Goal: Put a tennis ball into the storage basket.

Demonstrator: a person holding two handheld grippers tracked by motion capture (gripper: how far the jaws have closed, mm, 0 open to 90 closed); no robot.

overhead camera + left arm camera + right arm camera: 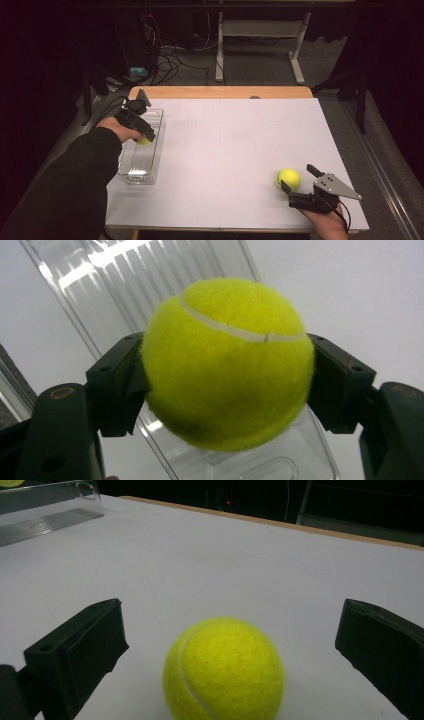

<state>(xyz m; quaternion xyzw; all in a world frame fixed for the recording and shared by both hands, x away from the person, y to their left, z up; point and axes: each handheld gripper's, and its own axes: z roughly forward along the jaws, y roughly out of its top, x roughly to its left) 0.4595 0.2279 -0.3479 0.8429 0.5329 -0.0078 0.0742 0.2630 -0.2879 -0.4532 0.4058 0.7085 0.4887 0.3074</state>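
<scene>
The left tongs (227, 385) clench a tennis ball (227, 362) above the clear plastic tray (131, 172) at the worktop's (225, 150) left edge; the right tongs (230, 645) stand released — a second tennis ball (224, 670) rests on the worktop between their jaws, near the right corner, touching neither.

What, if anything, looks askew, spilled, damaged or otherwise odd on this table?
Nothing stands out. The clear tray sits flat at the table's left edge, unbroken. The left gripper holds one ball over it; the other ball rests on the table between the right gripper's open fingers. Nothing spilled.
</scene>
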